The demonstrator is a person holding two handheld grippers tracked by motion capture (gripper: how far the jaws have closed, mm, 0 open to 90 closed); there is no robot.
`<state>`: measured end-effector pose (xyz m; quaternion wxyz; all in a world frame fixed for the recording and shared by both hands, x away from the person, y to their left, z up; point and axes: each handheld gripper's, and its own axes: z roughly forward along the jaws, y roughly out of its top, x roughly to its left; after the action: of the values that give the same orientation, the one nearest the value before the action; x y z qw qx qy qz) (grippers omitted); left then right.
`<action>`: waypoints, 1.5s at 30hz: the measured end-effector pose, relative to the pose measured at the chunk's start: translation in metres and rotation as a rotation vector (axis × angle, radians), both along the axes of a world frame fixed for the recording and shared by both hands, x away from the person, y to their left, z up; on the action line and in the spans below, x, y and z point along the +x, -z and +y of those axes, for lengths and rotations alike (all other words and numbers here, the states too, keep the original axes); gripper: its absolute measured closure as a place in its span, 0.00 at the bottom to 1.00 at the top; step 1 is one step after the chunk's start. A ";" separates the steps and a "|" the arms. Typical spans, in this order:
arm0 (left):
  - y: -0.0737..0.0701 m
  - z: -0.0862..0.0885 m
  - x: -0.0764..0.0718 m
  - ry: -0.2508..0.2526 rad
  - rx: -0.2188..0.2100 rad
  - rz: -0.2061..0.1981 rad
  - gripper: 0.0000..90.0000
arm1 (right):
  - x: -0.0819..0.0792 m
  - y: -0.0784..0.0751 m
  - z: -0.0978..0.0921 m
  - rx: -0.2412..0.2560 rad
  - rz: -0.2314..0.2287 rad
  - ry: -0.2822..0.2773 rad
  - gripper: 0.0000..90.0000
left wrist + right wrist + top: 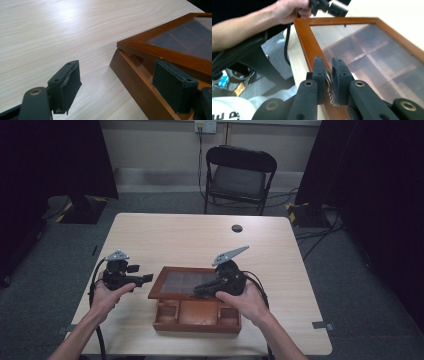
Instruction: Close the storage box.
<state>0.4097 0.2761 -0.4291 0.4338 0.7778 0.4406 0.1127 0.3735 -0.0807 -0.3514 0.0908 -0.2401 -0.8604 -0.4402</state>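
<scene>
Pale wood-grain laminate covers the table [165, 232], and the left gripper [136, 279] hovers low over its near-left part, held in the person's left hand [107, 295]. Its jaws stand wide apart and hold nothing; in the left gripper view one jaw hangs over bare tabletop and the other sits just over the left wall of the wooden box [135, 82], so the gripper straddles that edge without clamping it.

The compartmented wooden box [196, 314] rests near the front edge of the table, roughly midway between the two hands. Its glass-panelled lid [182, 282] is raised at the near side and tilts up over the dividers, leaving the front compartments uncovered.

The right gripper [205, 290], in the right hand [245, 302], reaches in from the right onto the lid's near edge. In the right gripper view its jaws are clenched on the small ornate metal handle [329, 82] fixed to the lid's frame [304, 42].

Beyond the table stands a black folding chair [240, 175].
</scene>
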 end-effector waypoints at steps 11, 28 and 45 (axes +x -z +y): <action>0.000 -0.002 0.000 0.005 0.002 0.001 0.25 | -0.009 0.012 0.004 -0.042 -0.005 -0.021 0.91; 0.001 -0.004 0.000 0.012 0.010 0.004 0.26 | -0.023 0.041 0.012 -0.112 -0.009 -0.032 0.91; 0.002 -0.004 0.000 0.012 0.014 0.011 0.25 | -0.030 0.072 0.021 -0.203 -0.013 -0.056 0.91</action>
<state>0.4098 0.2718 -0.4310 0.4266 0.7840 0.4376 0.1091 0.3431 -0.0593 -0.4232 0.0726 -0.2211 -0.9076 -0.3495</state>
